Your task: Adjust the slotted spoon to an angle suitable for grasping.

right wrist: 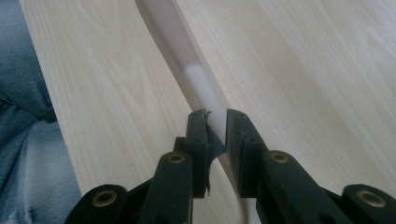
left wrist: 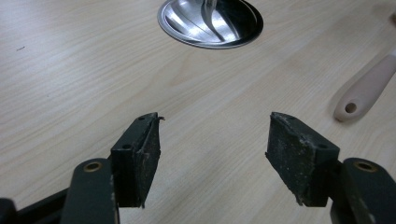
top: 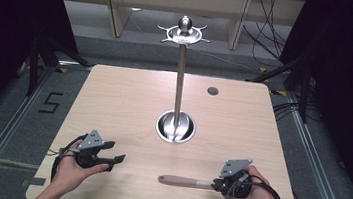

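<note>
A utensil with a pale wooden handle (top: 185,182) lies flat near the table's front edge, pointing left. My right gripper (top: 216,184) is shut on its right end. In the right gripper view the jaws (right wrist: 215,114) pinch a thin white part, and the handle (right wrist: 187,65) runs away along the table. My left gripper (top: 115,153) rests at the front left, open with nothing between its fingers. From the left gripper view, past the wide-apart jaws (left wrist: 215,121), the handle's end with its hole (left wrist: 350,108) lies at the right. A metal stand (top: 180,80) rises mid-table.
The stand has a round shiny base (top: 176,127) (left wrist: 210,21) and a hooked ring on top (top: 185,30). A small round grommet (top: 212,90) sits at the table's far right. In the right gripper view the person's jeans (right wrist: 23,140) show beyond the table's front edge.
</note>
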Demonstrator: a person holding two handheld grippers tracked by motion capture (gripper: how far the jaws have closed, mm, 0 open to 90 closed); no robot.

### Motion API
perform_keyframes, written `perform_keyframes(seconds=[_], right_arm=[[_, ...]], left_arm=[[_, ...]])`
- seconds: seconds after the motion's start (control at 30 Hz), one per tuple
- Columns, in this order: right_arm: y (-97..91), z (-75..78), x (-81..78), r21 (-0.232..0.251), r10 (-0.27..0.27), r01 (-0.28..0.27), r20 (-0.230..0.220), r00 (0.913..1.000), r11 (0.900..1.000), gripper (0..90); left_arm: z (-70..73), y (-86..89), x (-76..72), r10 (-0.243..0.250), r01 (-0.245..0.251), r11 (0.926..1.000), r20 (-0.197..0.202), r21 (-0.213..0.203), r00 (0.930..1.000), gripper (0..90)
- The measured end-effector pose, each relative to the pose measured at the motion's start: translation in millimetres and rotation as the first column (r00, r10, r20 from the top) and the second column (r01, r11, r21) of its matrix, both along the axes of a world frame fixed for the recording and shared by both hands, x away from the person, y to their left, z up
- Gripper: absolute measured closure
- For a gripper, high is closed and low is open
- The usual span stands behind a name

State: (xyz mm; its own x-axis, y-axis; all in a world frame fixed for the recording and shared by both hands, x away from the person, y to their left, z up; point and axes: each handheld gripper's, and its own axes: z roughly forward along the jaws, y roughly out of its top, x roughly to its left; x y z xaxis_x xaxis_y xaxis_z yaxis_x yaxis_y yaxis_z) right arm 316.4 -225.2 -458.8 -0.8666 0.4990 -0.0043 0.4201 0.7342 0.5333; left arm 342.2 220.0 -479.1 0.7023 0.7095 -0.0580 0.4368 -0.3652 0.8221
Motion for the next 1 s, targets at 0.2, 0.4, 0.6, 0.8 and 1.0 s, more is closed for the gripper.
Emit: perform_keyframes(seconds=[0.2, 0.4, 0.6, 0.8, 1.0], right_arm=[[-1.1, 0.6, 0.3, -0.126, 0.099, -0.097, 0.015, 0.9949, 0.9873, 68.0], [11.0, 3.6, 1.5, -0.197, 0.169, -0.161, 0.023, 0.9854, 0.967, 56.9], [19.3, 10.8, 5.8, -0.229, 0.185, -0.173, 0.032, 0.9822, 0.958, 54.6], [32.3, 17.9, 4.0, -0.242, 0.231, -0.23, -0.025, 0.9727, 0.9428, 87.7], [57.4, 9.9, 2.3, -0.288, 0.286, -0.297, -0.08, 0.9549, 0.9106, 90.0]], left_arm=[[-0.8, -2.4, 1.6, 0.015, -0.015, 0.9997, -0.002, -0.02, 0.9999, 34.0], [-2.0, -1.6, -1.1, 0.019, -0.019, 0.9997, -0.009, -0.013, 0.9998, 33.9], [0.3, 1.8, -5.9, 0.019, -0.019, 0.9995, 0.004, -0.026, 0.9998, 33.9], [1.0, 0.8, -5.5, 0.016, -0.016, 0.9996, 0.005, -0.024, 0.9999, 34.5], [0.4, 0.8, -5.7, 0.019, -0.019, 0.9995, 0.002, -0.027, 0.9998, 34.6]])
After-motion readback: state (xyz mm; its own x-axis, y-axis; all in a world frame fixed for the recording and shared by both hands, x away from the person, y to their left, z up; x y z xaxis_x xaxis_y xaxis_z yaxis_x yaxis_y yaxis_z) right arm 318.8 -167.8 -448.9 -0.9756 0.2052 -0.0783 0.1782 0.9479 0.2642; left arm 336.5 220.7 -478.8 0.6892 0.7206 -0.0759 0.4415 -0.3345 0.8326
